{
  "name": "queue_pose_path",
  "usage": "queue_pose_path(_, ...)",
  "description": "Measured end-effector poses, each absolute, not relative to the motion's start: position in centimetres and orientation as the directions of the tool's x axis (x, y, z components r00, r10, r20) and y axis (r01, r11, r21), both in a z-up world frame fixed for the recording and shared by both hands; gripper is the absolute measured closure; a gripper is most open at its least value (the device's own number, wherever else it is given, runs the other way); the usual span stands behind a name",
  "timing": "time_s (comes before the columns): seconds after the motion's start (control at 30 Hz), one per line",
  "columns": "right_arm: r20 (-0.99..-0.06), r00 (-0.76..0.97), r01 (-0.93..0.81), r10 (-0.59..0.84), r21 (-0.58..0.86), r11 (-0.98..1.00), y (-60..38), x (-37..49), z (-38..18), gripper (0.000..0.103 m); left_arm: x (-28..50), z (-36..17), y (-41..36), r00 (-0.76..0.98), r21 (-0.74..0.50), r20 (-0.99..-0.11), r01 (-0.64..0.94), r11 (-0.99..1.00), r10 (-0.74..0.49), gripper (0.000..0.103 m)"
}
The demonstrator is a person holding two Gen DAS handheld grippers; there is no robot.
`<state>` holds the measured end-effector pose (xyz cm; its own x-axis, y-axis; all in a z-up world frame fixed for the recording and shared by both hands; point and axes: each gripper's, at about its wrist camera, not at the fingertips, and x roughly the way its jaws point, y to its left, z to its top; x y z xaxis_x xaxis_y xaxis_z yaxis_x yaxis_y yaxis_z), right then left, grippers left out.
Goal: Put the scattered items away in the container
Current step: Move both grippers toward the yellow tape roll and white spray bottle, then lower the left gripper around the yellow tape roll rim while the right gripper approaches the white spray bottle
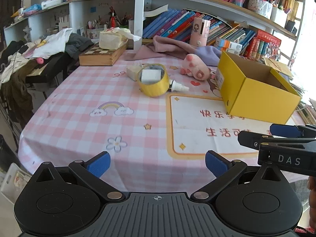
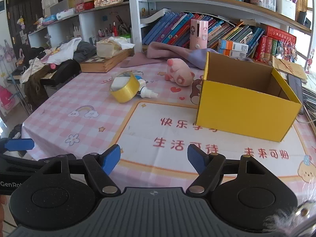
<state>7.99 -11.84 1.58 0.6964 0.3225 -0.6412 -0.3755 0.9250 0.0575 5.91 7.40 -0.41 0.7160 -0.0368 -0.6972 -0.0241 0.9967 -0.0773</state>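
Observation:
A yellow tape roll [image 1: 153, 81] [image 2: 124, 87] lies tilted mid-table, with a white block [image 1: 151, 76] showing through its hole. A small white spray bottle [image 1: 177, 86] [image 2: 147, 93] lies against the roll. A pink plush pig [image 1: 195, 69] [image 2: 178, 75] lies further back. The open yellow cardboard box [image 1: 262, 100] [image 2: 243, 114] stands at the right, and what shows of its inside is bare. My left gripper [image 1: 158, 164] hovers open over the table's near edge, nothing between its fingers. My right gripper [image 2: 154, 159] is open and empty too, just right of the left one.
On the pink checked tablecloth [image 1: 88, 98], a wooden chessboard box [image 1: 102, 54] with a tissue pack sits at the back left. Pink and purple cloth [image 1: 173, 47] lies before the bookshelf. A heap of clothes [image 1: 39, 51] covers furniture beyond the table's left edge.

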Motion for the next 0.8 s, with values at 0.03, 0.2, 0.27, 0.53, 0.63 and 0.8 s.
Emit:
queue_pose_path(0.03, -0.643, 0.693, -0.377, 0.325, 0.061, 0.924, -11.7, 8.6, 1.5, 0.029, 6.4, -0.4, 7.4, 0.717, -0.075, -0.697, -0.024, 0.997, -0.035, 0.0)
queue_pose_path(0.2, -0.636, 0.692, -0.394, 0.342, 0.064, 0.917, -10.9, 11.5, 1.8, 0.029, 8.9, -0.2, 8.0, 0.718, -0.075, -0.695, -0.042, 0.996, -0.022, 0.0)
queue_pose_path(0.27, -0.636, 0.688, -0.4, 0.35, 0.07, 0.914, -10.7, 12.5, 1.8, 0.029, 9.8, -0.1, 8.1, 0.719, -0.069, -0.695, -0.048, 0.997, -0.013, 0.0)
queue_pose_path(0.53, -0.643, 0.662, -0.423, 0.386, 0.105, 0.9, -9.3, 16.9, 1.7, 0.029, 13.5, 0.2, 9.4, 0.715, -0.069, -0.699, -0.068, 0.995, 0.0, 0.0)
queue_pose_path(0.63, -0.649, 0.653, -0.429, 0.391, 0.109, 0.897, -8.8, 18.2, 1.5, 0.029, 14.9, 0.3, 9.7, 0.715, -0.073, -0.699, -0.075, 0.994, 0.002, 0.0)
queue_pose_path(0.8, -0.677, 0.63, -0.419, 0.381, 0.117, 0.901, -8.1, 20.9, 0.9, 0.029, 17.9, 0.1, 10.3, 0.707, -0.087, -0.707, -0.073, 0.994, -0.01, 0.0)
